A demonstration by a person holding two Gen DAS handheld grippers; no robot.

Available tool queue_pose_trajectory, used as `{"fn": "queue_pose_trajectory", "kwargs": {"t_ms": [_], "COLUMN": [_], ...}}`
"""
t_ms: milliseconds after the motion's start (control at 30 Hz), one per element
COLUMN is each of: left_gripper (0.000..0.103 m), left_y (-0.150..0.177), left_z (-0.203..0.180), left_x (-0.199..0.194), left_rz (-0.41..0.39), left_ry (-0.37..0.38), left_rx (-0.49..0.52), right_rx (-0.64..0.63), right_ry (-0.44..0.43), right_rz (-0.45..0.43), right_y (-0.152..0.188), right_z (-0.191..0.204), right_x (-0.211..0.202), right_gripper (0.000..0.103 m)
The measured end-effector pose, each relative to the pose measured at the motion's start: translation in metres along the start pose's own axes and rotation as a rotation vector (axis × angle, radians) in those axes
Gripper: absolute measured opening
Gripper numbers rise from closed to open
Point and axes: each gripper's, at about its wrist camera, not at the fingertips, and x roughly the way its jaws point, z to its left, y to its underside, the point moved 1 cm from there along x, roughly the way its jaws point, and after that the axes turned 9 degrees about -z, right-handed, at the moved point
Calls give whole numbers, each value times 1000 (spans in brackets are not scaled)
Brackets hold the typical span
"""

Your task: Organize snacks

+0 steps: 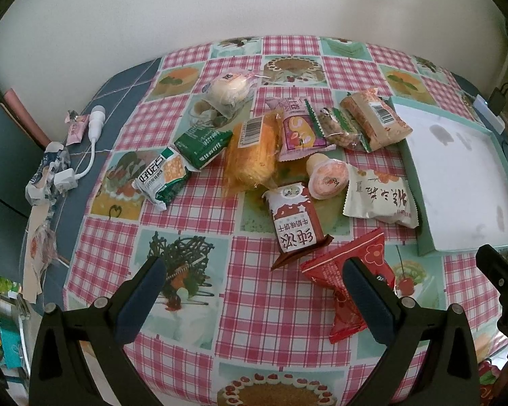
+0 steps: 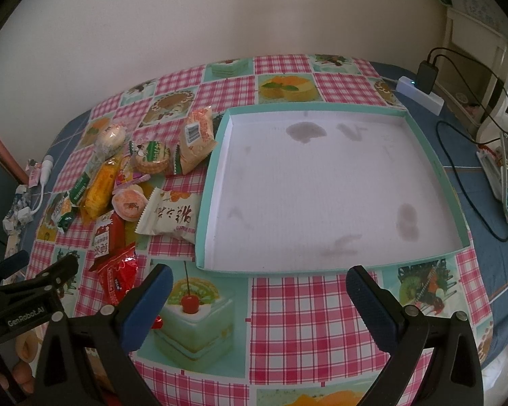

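A: Left tool (image 1: 254,291), right tool (image 2: 259,291): status?
B: Both spread apart, gripping nothing, above the bench (image 2: 304,304).
A: Snacks?
B: Red packet (image 1: 345,280) nearest left tool; pile (image 1: 288,142) beyond, beside teal tray (image 2: 321,186).

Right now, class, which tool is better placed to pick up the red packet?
Left tool: open, with the red packet lying by its right finger. The right tool faces the tray.

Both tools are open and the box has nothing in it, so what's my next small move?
Probably lower the left tool onto the red packet and close. That packet lies nearest, partly behind the tool's right finger, apart from the pile. The teal box beside it is empty, and the right tool hovers open before it.
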Motion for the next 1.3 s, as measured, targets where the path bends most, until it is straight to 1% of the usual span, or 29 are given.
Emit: {"fn": "queue_pose_trajectory", "kwargs": {"t_ms": [533, 633, 700, 767, 900, 1033, 1200, 1300], "left_gripper": [103, 103, 103, 103, 103, 103, 103, 103], "left_y": [2, 2, 3, 4, 8, 11, 16, 19], "left_z": [6, 11, 19, 29, 42, 52, 67, 76], "left_x": [5, 8, 10, 13, 22, 30, 41, 49], "left_rz": [25, 36, 46, 64, 107, 126, 144, 160], "left_ry": [27, 36, 26, 34, 48, 45, 42, 40], "left_rx": [-37, -62, -88, -132, -193, -215, -249, -271], "right_rx": [-9, -16, -30, -44, -75, -139, -234, -269], "right_ry": [11, 15, 9, -7, -104, -170, -185, -172], "right_rz": [7, 12, 11, 15, 42, 73, 121, 158], "right_y": [1, 2, 2, 3, 3, 5, 16, 22], "right_z": [1, 4, 8, 15, 36, 67, 99, 111], "right_x": [3, 4, 3, 4, 5, 13, 28, 42], "right_gripper": [103, 103, 103, 103, 103, 103, 103, 103]}}
